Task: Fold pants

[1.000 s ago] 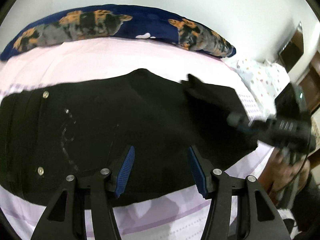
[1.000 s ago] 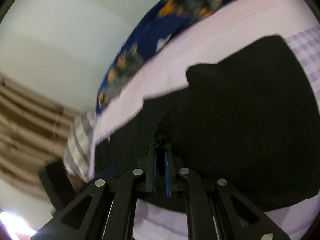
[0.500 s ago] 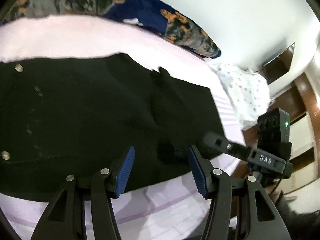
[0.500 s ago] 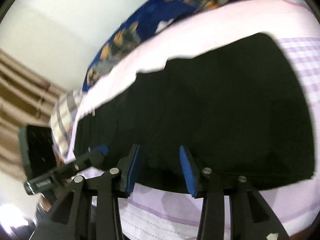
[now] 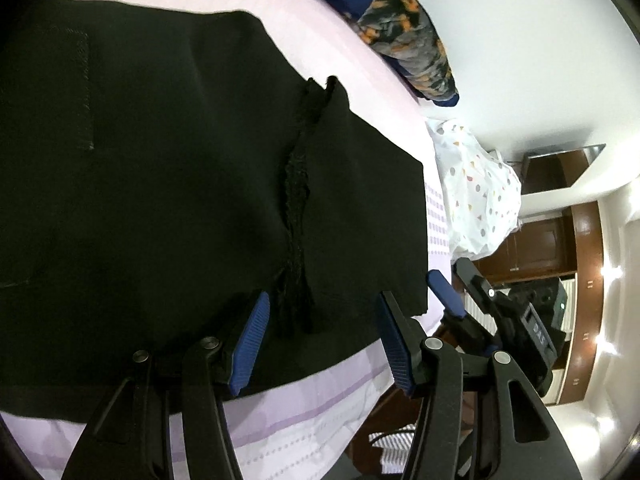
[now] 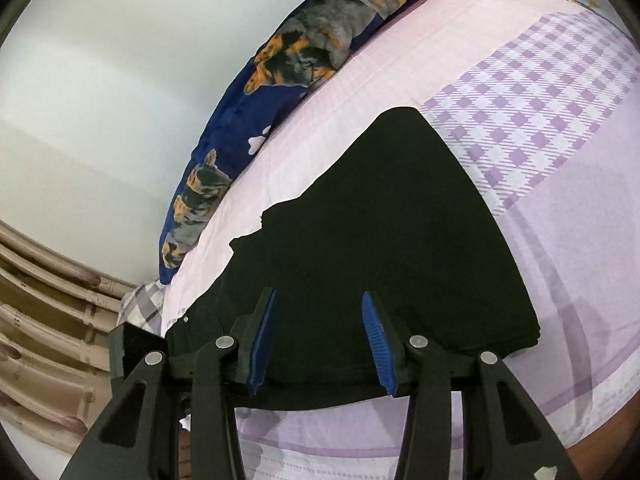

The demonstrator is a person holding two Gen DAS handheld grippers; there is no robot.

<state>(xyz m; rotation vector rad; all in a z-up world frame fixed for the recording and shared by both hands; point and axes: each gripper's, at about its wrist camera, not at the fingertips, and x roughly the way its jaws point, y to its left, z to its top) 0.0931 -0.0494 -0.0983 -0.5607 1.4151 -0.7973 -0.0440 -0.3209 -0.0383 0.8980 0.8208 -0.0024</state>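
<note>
Black pants (image 5: 160,184) lie folded flat on the pink and lilac bed sheet (image 5: 304,400). A frayed leg hem (image 5: 298,200) runs across the top layer. My left gripper (image 5: 324,340) is open and empty, just above the near edge of the pants by the frayed end. My right gripper (image 6: 316,340) is open and empty over the near edge of the pants (image 6: 380,248). It also shows in the left wrist view (image 5: 452,294), at the right, off the corner of the pants.
A dark blue pillow with a dog print (image 6: 312,52) lies along the far side of the bed by the white wall. A white dotted pillow (image 5: 476,196) sits at the bed's end. Brown cabinets (image 5: 560,216) stand beyond. Wooden slats (image 6: 44,312) are at the left.
My right gripper opened and let go of the pants leg, which now lies folded over. Both grippers drew back toward the near edge, and the left view swung to the right.
</note>
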